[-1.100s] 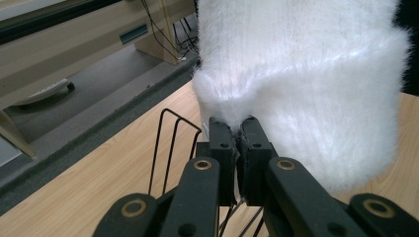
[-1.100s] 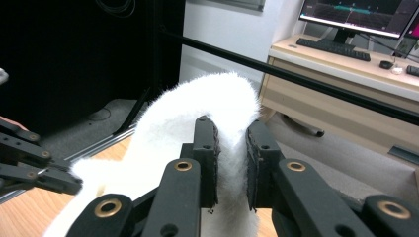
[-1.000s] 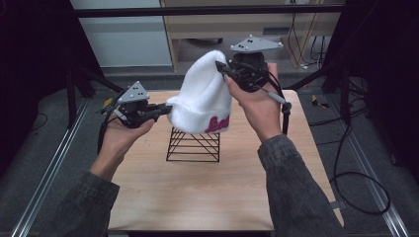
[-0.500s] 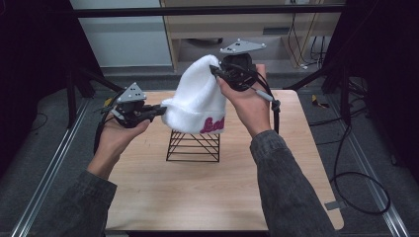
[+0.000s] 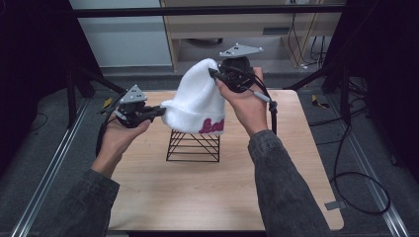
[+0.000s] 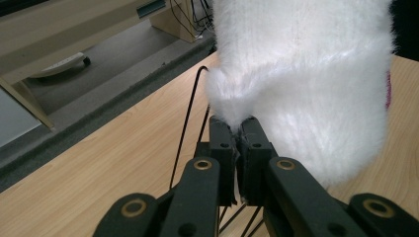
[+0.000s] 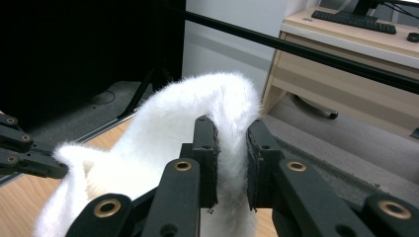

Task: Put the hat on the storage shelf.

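A white fuzzy beanie [image 5: 196,101] with pink lettering hangs stretched between both grippers, just over a black wire stand [image 5: 193,146] on the wooden table [image 5: 163,197]. My left gripper [image 5: 160,110] is shut on the hat's left brim edge; in the left gripper view its pads [image 6: 236,126] pinch the white fabric [image 6: 306,74] beside a stand wire [image 6: 190,111]. My right gripper [image 5: 213,74] is shut on the hat's upper right part, with fabric [image 7: 163,133] bunched between its pads [image 7: 231,131]. Whether the hat touches the stand I cannot tell.
Beyond the table's far edge stand a light wooden desk [image 5: 232,22] and a black bar [image 7: 296,47]. Cables [image 5: 356,177] lie on the grey floor at the right. Metal rails [image 5: 49,163] run along both sides of the table.
Both hands have lowered the hat slightly toward the wire stand, and the right hand has shifted a little left. Both grips are unchanged.
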A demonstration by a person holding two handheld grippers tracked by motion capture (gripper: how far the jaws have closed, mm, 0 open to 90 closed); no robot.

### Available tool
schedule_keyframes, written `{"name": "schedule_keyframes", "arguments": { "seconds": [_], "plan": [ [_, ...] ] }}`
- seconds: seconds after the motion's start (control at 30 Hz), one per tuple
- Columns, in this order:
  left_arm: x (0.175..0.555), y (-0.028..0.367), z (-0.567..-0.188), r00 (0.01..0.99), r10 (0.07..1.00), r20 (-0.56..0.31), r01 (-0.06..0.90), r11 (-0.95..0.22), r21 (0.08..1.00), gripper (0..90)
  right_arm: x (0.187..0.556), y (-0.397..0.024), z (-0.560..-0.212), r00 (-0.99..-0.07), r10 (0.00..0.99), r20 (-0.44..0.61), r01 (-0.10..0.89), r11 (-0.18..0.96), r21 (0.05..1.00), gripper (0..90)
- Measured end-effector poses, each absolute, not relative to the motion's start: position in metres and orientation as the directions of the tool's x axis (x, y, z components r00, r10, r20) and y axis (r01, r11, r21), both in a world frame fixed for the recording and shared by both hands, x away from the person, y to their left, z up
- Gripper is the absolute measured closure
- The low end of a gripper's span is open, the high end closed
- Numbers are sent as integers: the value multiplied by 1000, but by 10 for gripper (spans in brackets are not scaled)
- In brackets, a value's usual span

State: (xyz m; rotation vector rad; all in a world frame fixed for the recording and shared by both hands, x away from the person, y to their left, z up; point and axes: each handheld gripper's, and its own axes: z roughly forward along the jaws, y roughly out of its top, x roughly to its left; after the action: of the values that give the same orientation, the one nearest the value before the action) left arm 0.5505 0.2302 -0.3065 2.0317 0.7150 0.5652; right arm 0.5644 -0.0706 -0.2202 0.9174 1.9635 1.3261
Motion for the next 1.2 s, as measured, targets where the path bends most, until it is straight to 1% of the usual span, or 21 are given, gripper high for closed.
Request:
{"name": "schedule_keyframes", "arguments": {
  "seconds": [0.23, 0.37, 0.5, 0.6, 0.77, 0.87, 1.2],
  "plan": [
    [559, 231, -310, 713, 689, 130, 270, -441, 856, 864, 568, -69, -222, -590, 802, -90, 215, 264, 940, 780],
    [563, 232, -311, 703, 701, 120, 268, -416, 869, 864, 570, -67, -222, -592, 800, -91, 212, 264, 941, 780],
    [565, 232, -312, 698, 705, 128, 264, -419, 869, 864, 571, -66, -220, -596, 798, -94, 205, 264, 942, 780],
    [568, 231, -314, 692, 712, 118, 274, -410, 870, 864, 571, -65, -218, -607, 789, -93, 193, 260, 946, 780],
    [571, 229, -319, 693, 708, 135, 273, -432, 860, 864, 573, -61, -221, -613, 784, -97, 189, 265, 946, 780],
    [573, 230, -322, 688, 714, 130, 279, -426, 861, 864, 574, -60, -222, -614, 783, -99, 190, 268, 944, 780],
    [568, 241, -333, 679, 724, 120, 289, -413, 864, 864, 567, -53, -228, -635, 765, -108, 179, 282, 942, 779]
  ]
}}
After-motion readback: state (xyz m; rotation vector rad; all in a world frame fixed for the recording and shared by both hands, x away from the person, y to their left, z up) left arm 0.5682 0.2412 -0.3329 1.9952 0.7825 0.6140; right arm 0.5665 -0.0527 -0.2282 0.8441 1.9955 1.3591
